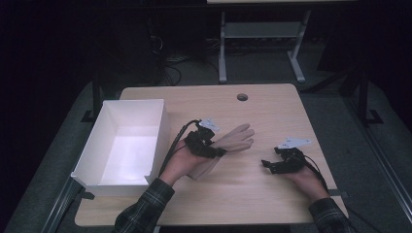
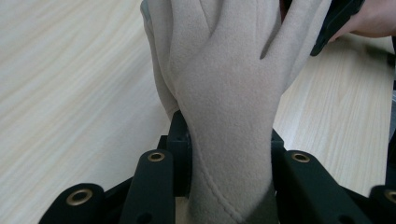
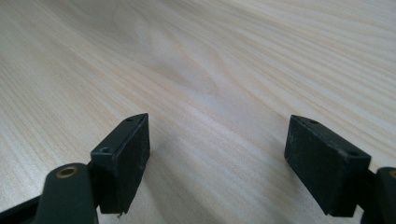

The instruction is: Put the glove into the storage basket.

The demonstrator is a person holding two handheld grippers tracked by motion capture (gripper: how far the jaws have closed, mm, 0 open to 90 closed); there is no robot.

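A beige fabric glove (image 1: 233,140) hangs just above the middle of the wooden table (image 1: 252,194), its fingers pointing right. My left gripper (image 1: 212,145) is shut on the glove's wrist part. In the left gripper view the glove (image 2: 229,93) rises between the two black jaws, which press on it from both sides. My right gripper (image 1: 268,164) rests low on the table to the right of the glove, apart from it. In the right gripper view its fingertips (image 3: 122,158) stand wide apart, open over bare wood with nothing between them.
A white open box (image 1: 124,145) stands at the table's left edge, with nothing visible inside. A round cable hole (image 1: 242,97) sits near the table's far edge. Beyond the table a grey desk frame (image 1: 262,34) stands on the dark floor.
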